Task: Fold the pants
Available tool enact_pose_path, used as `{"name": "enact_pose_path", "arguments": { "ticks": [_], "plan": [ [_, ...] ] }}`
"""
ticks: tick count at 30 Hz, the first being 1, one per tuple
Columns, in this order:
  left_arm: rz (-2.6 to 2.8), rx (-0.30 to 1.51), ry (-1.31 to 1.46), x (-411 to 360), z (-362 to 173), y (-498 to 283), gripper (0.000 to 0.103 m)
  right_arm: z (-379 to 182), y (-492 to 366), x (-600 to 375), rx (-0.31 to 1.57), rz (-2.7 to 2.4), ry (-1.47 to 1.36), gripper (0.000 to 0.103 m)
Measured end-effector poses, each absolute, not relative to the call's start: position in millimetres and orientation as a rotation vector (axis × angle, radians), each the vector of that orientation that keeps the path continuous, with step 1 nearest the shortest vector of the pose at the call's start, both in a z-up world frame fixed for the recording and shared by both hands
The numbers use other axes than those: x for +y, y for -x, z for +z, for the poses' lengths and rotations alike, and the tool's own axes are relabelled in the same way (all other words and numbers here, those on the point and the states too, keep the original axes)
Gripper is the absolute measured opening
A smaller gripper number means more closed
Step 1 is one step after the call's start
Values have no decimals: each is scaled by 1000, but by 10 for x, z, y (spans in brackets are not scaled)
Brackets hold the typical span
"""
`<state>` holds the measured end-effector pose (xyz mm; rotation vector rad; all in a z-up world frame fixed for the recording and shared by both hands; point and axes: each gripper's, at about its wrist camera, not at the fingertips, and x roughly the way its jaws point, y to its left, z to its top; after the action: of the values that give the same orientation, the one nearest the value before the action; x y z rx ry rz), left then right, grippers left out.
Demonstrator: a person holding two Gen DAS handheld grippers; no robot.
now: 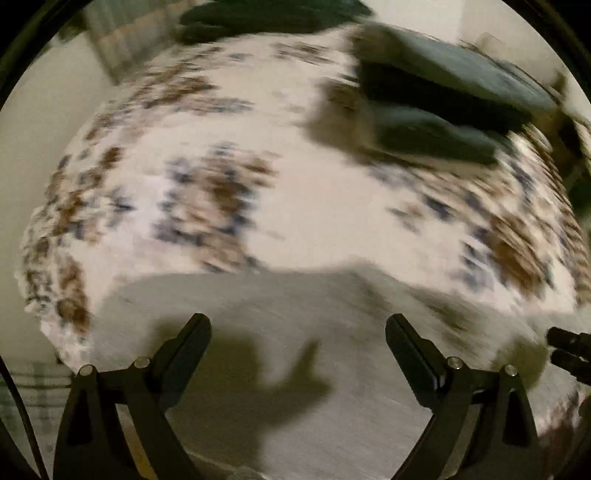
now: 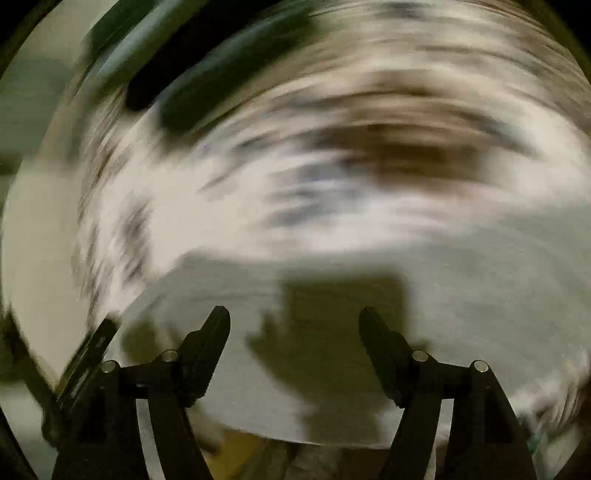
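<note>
**Both claws spread above the grey pants on the patterned bedspread**

Everything is smeared with motion blur, so fine detail is lost, and I can make out no brand, label or writing anywhere.

The left gripper (image 1: 298, 325) points down at the bed with its jaws wide apart and nothing between them. Below it lie the pants (image 1: 280, 369), a flat pale grey spread of cloth near the bed's close edge, with the shadow of the tool falling across them. They rest on a white bedspread (image 1: 295, 192) scattered with brown and blue blotches. At the far side sits a stack of dark folded clothes (image 1: 436, 107), well apart from the pants, and another dark heap (image 1: 266, 14) lies at the far edge.

The right gripper (image 2: 294, 317) hangs over the same grey cloth with its jaws apart and empty, the pads touching nothing. Its black tip also shows at the right rim of the left view.
</note>
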<state>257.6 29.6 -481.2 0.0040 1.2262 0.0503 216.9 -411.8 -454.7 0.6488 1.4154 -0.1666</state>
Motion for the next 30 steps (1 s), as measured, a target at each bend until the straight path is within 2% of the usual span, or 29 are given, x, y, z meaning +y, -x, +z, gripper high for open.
{"name": "enact_pose_path", "arguments": {
  "ticks": [6,9,10,11,12,16,19,21,23,25,27,29,30],
  "plan": [
    [-129,1340,-36,-975,-5062,-2372,97,-4671,-934,-6310,1290,-662,-851,75],
    [-191,1358,-76,-1557,-5141,-2305,96,-4878,-762,-6841,1244,-680,-912,73],
    [-206,1357,-84,-1709,-5149,-2286,96,-4923,-791,-6931,1231,-656,-916,69],
    [-216,1355,-90,-1802,-5165,-2270,97,-4990,-834,-6924,1236,-629,-898,48],
    [-230,1352,-106,-1945,-5173,-2258,97,-5070,-936,-6807,1267,-634,-852,13],
    [-264,1339,-172,-2249,-5172,-2220,96,-5102,-1034,-6172,1226,-667,-747,9],
    [-266,1341,-207,-2321,-5171,-2171,96,-4917,-740,-6365,1177,-700,-816,9],
    [-260,1364,-214,-2329,-5220,-2159,96,-5043,-621,-6473,1201,-691,-867,9],
    [-254,1390,-225,-2357,-5302,-2147,96,-5226,-582,-6532,1231,-610,-946,13],
    [-257,1410,-248,-2394,-5386,-2117,96,-5386,-525,-6553,1226,-502,-1066,31],
    [-267,1435,-262,-2432,-5495,-2096,96,-5430,-402,-6545,1165,-465,-1100,70],
    [-270,1457,-256,-2451,-5603,-2088,96,-5473,-259,-6497,1126,-423,-1117,81],
    [-273,1464,-254,-2463,-5664,-2087,96,-5577,-207,-6457,1116,-384,-1143,81]
  ]
}}
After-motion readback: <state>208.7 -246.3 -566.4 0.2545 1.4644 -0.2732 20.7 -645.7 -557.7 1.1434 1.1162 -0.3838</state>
